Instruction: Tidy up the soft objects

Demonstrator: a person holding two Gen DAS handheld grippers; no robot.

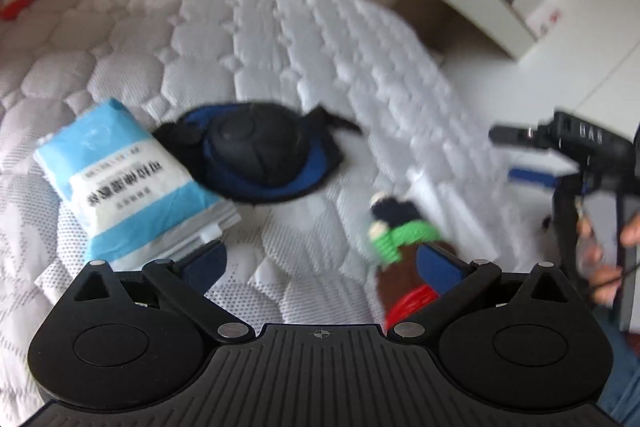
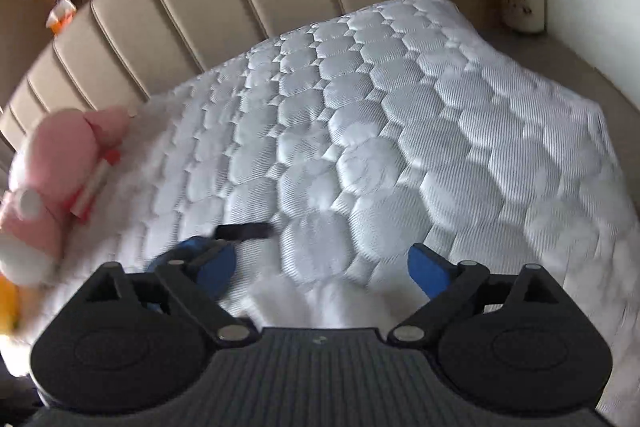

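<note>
Left gripper agape above bed, doll beside one finger; right gripper agape, empty.

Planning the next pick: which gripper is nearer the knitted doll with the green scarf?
Left. The left gripper has the knitted doll right by its right-hand jaw. The right gripper is off to the doll's right, beyond the mattress edge.

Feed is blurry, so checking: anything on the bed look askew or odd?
Nothing looks damaged or spilled. The blue packet lies partly under the dark cap; the knitted doll lies tilted by the left hand-held gripper.
</note>
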